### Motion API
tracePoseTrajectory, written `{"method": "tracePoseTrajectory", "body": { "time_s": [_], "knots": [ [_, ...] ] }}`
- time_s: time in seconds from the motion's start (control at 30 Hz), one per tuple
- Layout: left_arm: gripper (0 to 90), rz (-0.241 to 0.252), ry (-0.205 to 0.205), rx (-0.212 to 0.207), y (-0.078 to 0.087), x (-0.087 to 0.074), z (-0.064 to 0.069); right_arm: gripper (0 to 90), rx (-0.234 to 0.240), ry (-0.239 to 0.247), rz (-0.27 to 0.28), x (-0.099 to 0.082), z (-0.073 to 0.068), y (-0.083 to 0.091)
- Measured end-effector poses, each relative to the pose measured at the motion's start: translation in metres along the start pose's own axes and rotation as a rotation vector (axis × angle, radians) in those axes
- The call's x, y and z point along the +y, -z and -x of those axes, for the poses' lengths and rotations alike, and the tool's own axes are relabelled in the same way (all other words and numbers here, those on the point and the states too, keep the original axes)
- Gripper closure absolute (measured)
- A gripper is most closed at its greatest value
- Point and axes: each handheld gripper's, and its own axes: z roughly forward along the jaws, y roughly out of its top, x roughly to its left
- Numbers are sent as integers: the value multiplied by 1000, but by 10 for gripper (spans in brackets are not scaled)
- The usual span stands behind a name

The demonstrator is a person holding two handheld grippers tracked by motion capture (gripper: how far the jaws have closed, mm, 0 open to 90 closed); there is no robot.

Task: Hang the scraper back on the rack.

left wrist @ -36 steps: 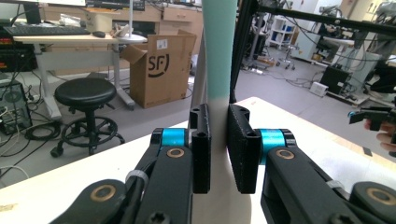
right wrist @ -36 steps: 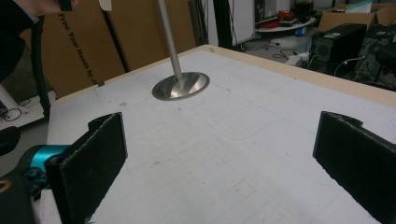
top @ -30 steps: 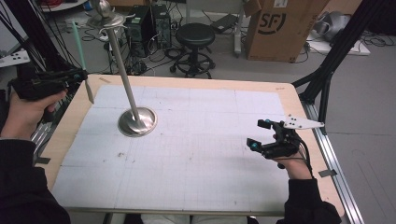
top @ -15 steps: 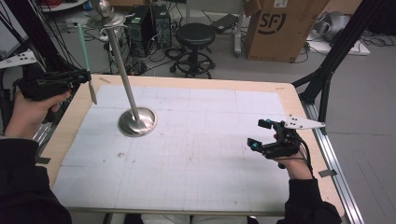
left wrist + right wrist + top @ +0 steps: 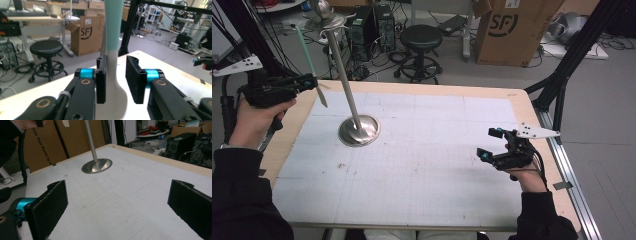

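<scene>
Tool in the right hand (image 5: 489, 143): near right side of the table (image 5: 437, 165), jaws wide apart, nothing between them. In the right gripper view both pads frame bare gridded table surface, with the stand beyond.

Metal stand (image 5: 358, 131): round polished base flat on the table, left of centre and toward the far edge. Its thin pole rises slightly tilted.

Left tool (image 5: 312, 82): held above the far left corner of the table, just left of the pole and clear of it. A spatula (image 5: 307, 52) with a teal handle and pale blade sits between its jaws, handle up and leaning left, blade tip pointing down. The jaws have just been opening. In the left gripper view the spatula lies against one pad (image 5: 101, 80), and a gap shows on the other side.

Behind the table: black stool (image 5: 420, 37) and cardboard box (image 5: 507, 30) on the floor.
</scene>
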Motion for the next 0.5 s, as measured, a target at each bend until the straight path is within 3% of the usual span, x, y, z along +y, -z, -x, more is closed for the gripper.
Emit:
{"method": "tracePoseTrajectory", "body": {
  "time_s": [0.2, 0.3, 0.4, 0.5],
  "knots": [
    [513, 3, -40, -15, -7, -12, 11, 18, 9, -2, 1, 0, 4, -4],
    [366, -27, -67, -36, -13, -20, 18, 18, 13, -2, -3, 0, 5, -5],
    [295, -44, -91, -59, -19, -32, 26, 18, 14, -2, -4, 0, 4, -4],
    [189, -56, -75, -68, -26, -42, 32, 18, 11, -2, 1, 0, 3, -1]
  ]
}}
